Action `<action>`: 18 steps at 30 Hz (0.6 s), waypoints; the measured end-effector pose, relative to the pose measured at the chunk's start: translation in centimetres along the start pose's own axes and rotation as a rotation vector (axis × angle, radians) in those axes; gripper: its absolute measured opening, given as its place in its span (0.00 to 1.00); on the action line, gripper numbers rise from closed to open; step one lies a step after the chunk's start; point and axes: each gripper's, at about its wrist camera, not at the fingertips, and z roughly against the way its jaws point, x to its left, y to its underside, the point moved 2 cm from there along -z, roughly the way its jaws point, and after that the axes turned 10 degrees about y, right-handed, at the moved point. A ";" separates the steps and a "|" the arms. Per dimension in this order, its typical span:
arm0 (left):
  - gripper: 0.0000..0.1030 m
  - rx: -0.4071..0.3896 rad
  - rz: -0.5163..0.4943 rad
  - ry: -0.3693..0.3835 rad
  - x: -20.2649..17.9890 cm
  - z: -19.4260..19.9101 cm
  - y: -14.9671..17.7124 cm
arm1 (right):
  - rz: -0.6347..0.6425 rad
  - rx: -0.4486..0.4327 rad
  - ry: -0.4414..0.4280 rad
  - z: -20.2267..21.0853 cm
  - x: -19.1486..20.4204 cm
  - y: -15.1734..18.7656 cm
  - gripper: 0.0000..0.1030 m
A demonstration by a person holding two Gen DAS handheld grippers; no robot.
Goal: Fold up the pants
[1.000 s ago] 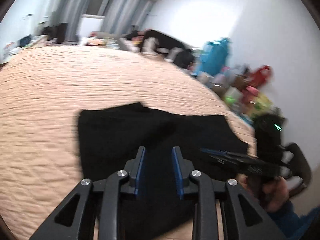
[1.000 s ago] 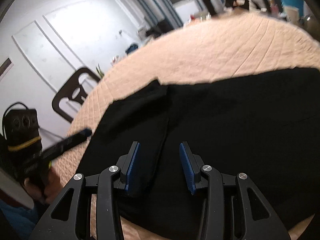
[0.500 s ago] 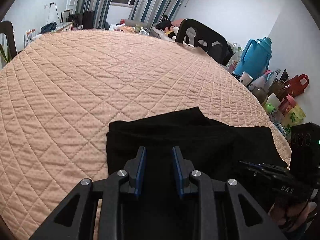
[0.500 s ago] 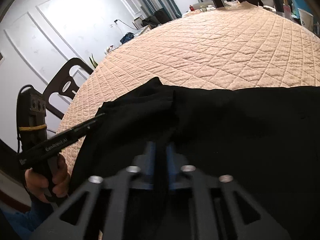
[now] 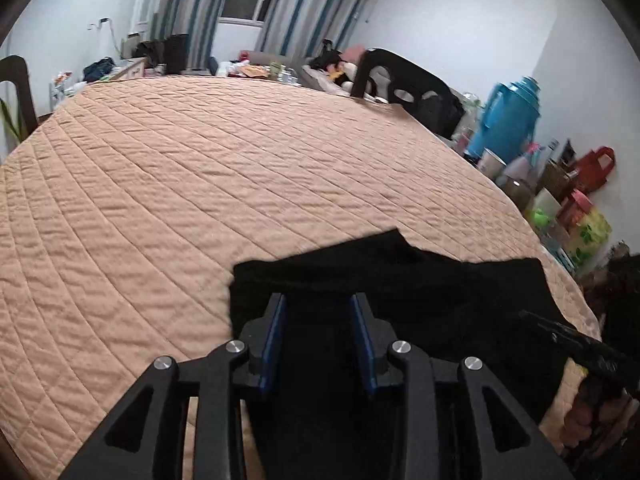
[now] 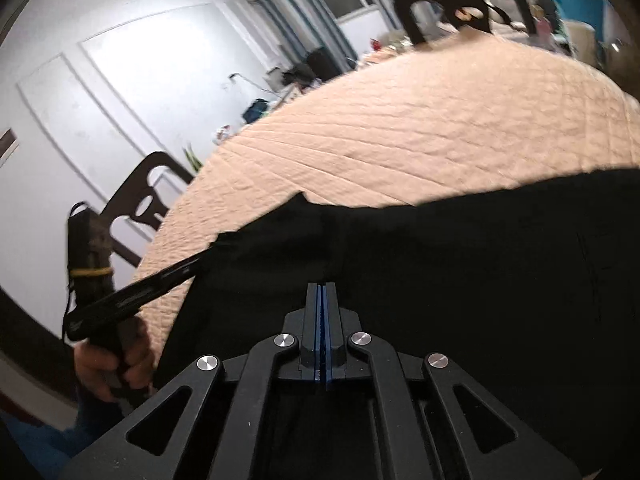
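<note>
Right tongs (image 6: 322, 292) closed over black pants (image 6: 460, 264) on quilt (image 6: 420, 136).

My right gripper (image 6: 322, 292) has gone from wide apart a second ago to pads pressed flat together over the black pants (image 6: 460, 264). My left gripper (image 5: 319, 308) has spread a little wider above the cloth.

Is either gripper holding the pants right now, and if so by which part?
Left gripper is open above the black pants, holding nothing. Right gripper is shut, but whether fabric is pinched cannot be told.
</note>
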 end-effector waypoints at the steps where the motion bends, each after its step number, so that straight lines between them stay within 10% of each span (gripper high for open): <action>1: 0.36 0.010 0.004 0.002 0.1 -0.4 -0.1 | 0.028 -0.002 0.005 -0.3 0.7 -0.1 0.01; 6: 0.37 0.036 -0.035 -0.025 -0.4 -1.4 -0.2 | 0.127 0.141 -0.008 -4.1 3.0 1.4 0.03; 18: 0.37 0.011 -0.084 -0.030 -1.6 0.8 1.6 | 0.244 0.046 0.050 -0.2 3.2 4.9 0.05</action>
